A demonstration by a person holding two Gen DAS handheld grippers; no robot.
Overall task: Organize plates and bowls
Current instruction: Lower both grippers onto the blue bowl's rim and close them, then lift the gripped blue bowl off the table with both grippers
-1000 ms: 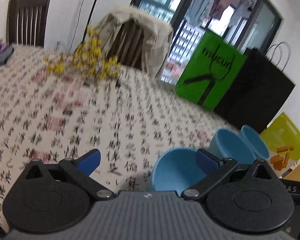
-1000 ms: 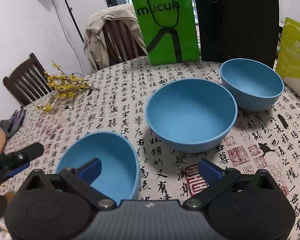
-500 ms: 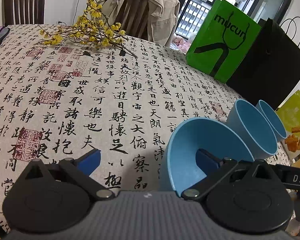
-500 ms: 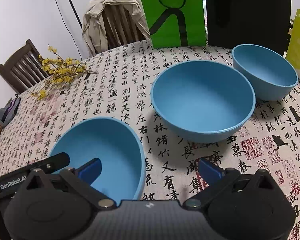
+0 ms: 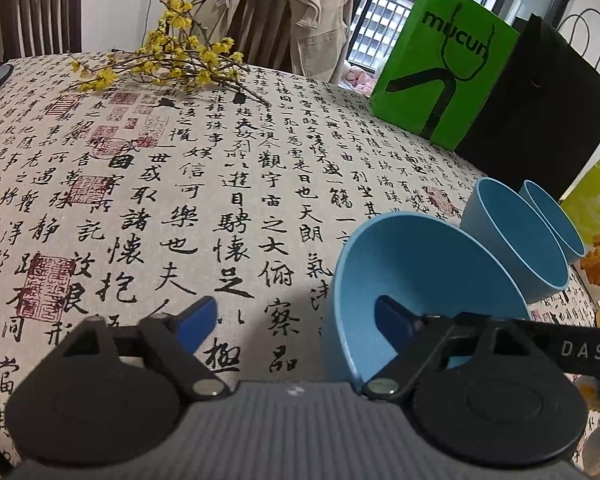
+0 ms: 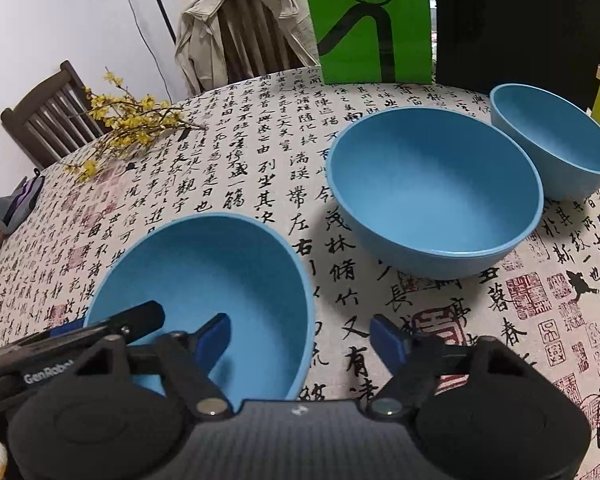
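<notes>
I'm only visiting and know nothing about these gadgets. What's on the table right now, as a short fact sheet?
Surface: calligraphy-print tablecloth
Bowls: nearest blue bowl, middle blue bowl, far blue bowl; all upright and empty
Left gripper: open, has just been closing; fingers astride one side of the nearest bowl's rim, not pressing
Right gripper: open, has just been closing; fingers astride the opposite side
Also there: green paper bag, yellow flowering branch
</notes>
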